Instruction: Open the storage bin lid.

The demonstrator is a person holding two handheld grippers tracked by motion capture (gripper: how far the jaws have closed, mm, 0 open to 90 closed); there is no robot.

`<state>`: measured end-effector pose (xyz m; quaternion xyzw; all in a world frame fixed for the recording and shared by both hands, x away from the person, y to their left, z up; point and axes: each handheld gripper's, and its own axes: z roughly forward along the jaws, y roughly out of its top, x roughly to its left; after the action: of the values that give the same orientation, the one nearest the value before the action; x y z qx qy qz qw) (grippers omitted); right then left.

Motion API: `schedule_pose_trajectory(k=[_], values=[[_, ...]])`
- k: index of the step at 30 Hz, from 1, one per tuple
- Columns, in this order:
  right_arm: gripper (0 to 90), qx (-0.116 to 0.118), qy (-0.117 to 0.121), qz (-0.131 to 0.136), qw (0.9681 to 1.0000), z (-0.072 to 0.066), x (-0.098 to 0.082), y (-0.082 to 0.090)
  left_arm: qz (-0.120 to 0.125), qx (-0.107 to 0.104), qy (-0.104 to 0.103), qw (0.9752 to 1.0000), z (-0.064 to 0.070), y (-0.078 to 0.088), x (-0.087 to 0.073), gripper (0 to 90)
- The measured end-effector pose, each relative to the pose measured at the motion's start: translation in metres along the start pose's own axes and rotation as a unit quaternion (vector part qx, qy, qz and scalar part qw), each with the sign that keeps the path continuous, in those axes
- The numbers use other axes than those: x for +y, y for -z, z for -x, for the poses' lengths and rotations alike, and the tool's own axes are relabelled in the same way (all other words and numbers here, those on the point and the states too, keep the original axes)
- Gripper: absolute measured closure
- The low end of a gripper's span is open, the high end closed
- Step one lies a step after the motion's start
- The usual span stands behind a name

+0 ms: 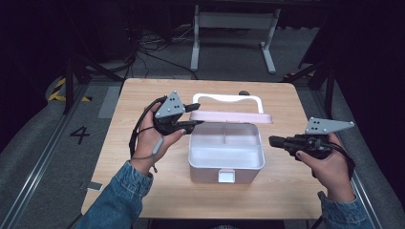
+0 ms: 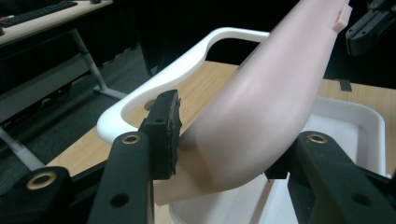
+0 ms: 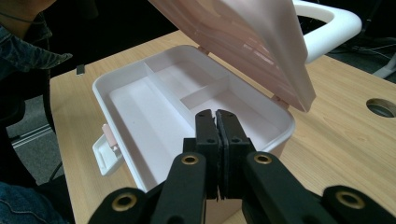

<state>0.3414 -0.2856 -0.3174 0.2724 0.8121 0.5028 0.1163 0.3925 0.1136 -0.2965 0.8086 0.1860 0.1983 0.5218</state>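
Observation:
A pale pink box (image 1: 210,171) with inner dividers stands open in the middle of the wooden table (image 1: 143,95). Its pink lid (image 1: 234,117) is tilted up at the back, with a white handle (image 1: 229,98) behind it. My left gripper (image 1: 195,116) reaches in from the left and has the lid's left corner (image 2: 271,93) between its pads, which press on it. My right gripper (image 1: 274,141) hovers just right of the box, shut with nothing in it; its tips (image 3: 216,116) point over the box's rim (image 3: 121,79). A white latch (image 1: 226,176) hangs open at the front.
A round hole (image 3: 380,107) sits in the tabletop near the back edge. A small dark tab (image 1: 94,186) lies at the table's front left edge. A white desk frame (image 1: 234,28) stands on the floor behind the table.

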Motion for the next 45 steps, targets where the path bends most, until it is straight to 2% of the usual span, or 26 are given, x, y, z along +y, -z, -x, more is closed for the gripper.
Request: schedule_pose_trajectory(k=[1, 5, 11, 20, 24, 29, 33, 38, 45], values=[[88.7, -0.002, -0.002, 0.000, 1.0000, 0.000, -0.001, 0.001, 0.000, -0.002, 0.006, 1.0000, -0.001, 0.000, 0.001, 58.1], [88.7, -0.008, -0.004, 0.002, 1.0000, 0.001, -0.003, 0.005, 0.000, 0.002, 0.003, 1.0000, -0.008, -0.003, 0.007, 60.0], [88.5, -0.011, -0.007, 0.004, 0.9999, 0.000, -0.004, 0.009, 0.009, 0.000, 0.021, 0.9997, -0.020, -0.008, 0.013, 63.6], [88.3, -0.015, -0.013, 0.000, 0.9998, 0.003, -0.008, 0.011, 0.003, -0.001, 0.036, 0.9993, -0.039, -0.015, 0.021, 64.9], [88.2, -0.015, -0.014, 0.000, 0.9998, 0.003, -0.008, 0.012, 0.002, -0.006, 0.041, 0.9992, -0.046, -0.019, 0.023, 65.2], [87.8, -0.017, -0.017, 0.001, 0.9997, 0.003, -0.010, 0.014, 0.004, -0.026, 0.049, 0.9984, -0.058, -0.024, 0.025, 65.4], [87.8, -0.021, -0.020, 0.000, 0.9996, 0.004, -0.013, 0.017, 0.011, -0.030, 0.058, 0.9978, -0.066, -0.029, 0.025, 65.4], [87.5, -0.027, -0.025, -0.001, 0.9993, 0.003, -0.016, 0.020, 0.007, -0.016, 0.067, 0.9976, -0.073, -0.035, 0.024, 65.6], [87.0, -0.032, -0.029, -0.001, 0.9991, 0.003, -0.018, 0.023, -0.012, 0.011, 0.074, 0.9971, -0.080, -0.044, 0.022, 66.3]])
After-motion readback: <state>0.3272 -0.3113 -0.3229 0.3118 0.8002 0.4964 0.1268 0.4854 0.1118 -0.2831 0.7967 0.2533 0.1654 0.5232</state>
